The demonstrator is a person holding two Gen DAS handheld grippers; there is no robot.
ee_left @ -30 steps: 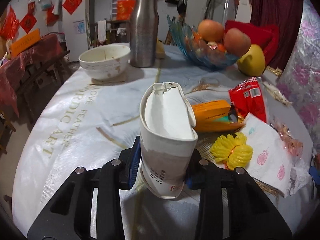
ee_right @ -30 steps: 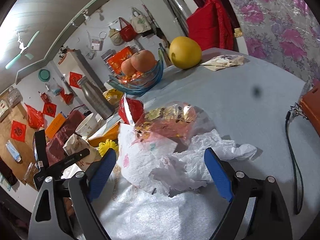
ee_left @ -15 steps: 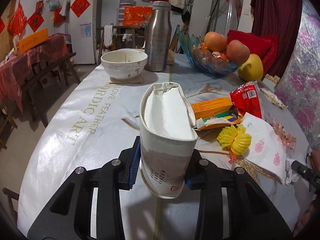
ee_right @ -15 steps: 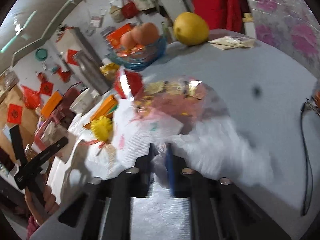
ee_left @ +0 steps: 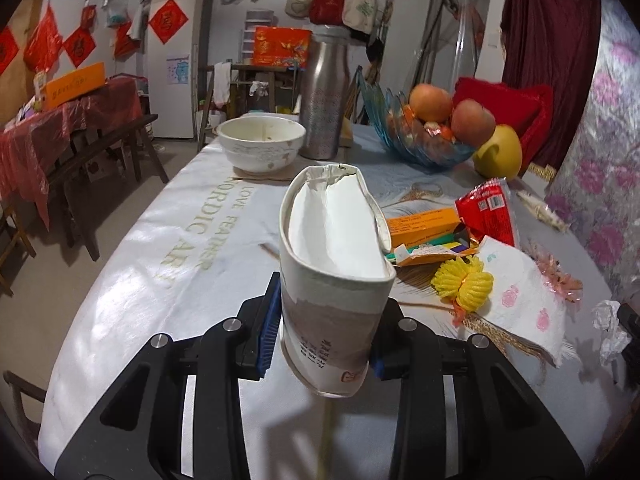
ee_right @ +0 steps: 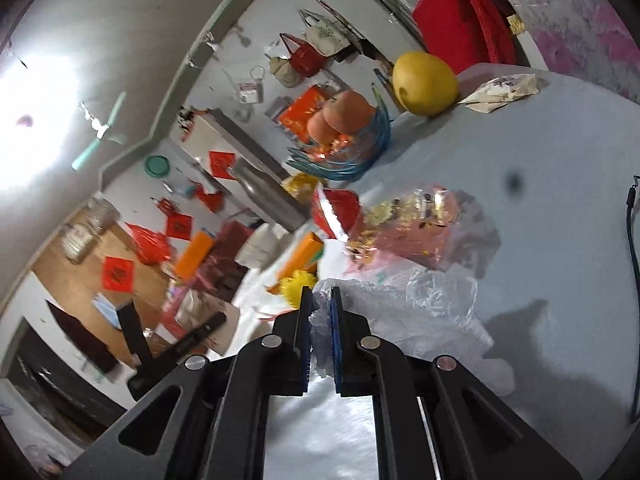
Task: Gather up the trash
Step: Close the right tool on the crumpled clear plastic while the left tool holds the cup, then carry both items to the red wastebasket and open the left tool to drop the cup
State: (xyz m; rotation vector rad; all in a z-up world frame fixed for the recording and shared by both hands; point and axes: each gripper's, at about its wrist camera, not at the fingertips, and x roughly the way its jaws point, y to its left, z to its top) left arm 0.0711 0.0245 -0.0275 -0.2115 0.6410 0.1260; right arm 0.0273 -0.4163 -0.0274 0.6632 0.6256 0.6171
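White tablecloth (ee_left: 168, 240) | red paper squares (ee_left: 168, 20) on wall | wooden bench (ee_left: 100, 148)

White walls (ee_left: 208, 12), maroon curtain (ee_left: 552, 40), ceiling fan (ee_right: 100, 132)

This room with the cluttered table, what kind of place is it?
Most likely a lived-in family home, in its dining area. A used bowl, a steel flask and a glass fruit bowl share the table, and red paper decorations hang on the wall.
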